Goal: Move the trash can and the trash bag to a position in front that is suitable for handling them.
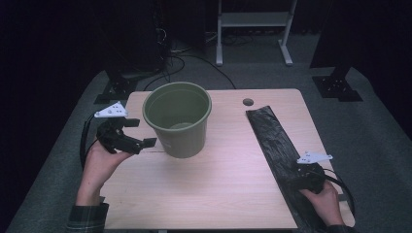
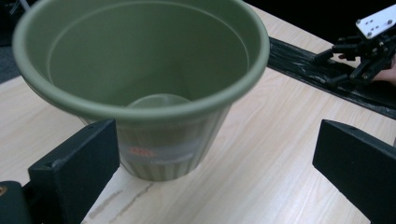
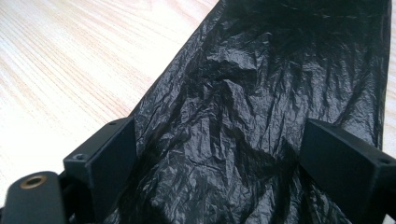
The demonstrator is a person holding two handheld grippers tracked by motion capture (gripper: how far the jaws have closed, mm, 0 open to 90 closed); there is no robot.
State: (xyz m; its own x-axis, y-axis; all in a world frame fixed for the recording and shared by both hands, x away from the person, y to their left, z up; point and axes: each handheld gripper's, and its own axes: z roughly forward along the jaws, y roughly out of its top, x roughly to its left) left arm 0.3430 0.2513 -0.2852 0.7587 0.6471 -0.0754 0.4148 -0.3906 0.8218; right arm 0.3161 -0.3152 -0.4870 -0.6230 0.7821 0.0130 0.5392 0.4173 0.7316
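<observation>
Because the black bag (image 3: 261,121) lies flat and slack directly under the right gripper (image 3: 219,154), with jaws spread wide to either side of it and closed on nothing, a pinch from here could well catch just the top film, or slide off the slick, crinkled plastic altogether. Could also drag the whole strip along the table (image 1: 218,189) instead of lifting it, judging by how light and loose it looks. Thin, glossy, creased all over, folded into a long band running away ahead of the right jaws toward the table's far edge. Farther off to that gripper's left, the green bucket (image 1: 178,121), standing upright and empty, wide rolled rim, ribbed tapering wall, a small label low on its side. Right in front of the left gripper (image 2: 215,163), almost between its jaws, which also stand wide apart and hold nothing. Looks light for its height, so a nudge at the rim from that side might tip or skate it across the smooth wood. In the left gripper view, across the table beyond the bucket, the right gripper low over the bag.
</observation>
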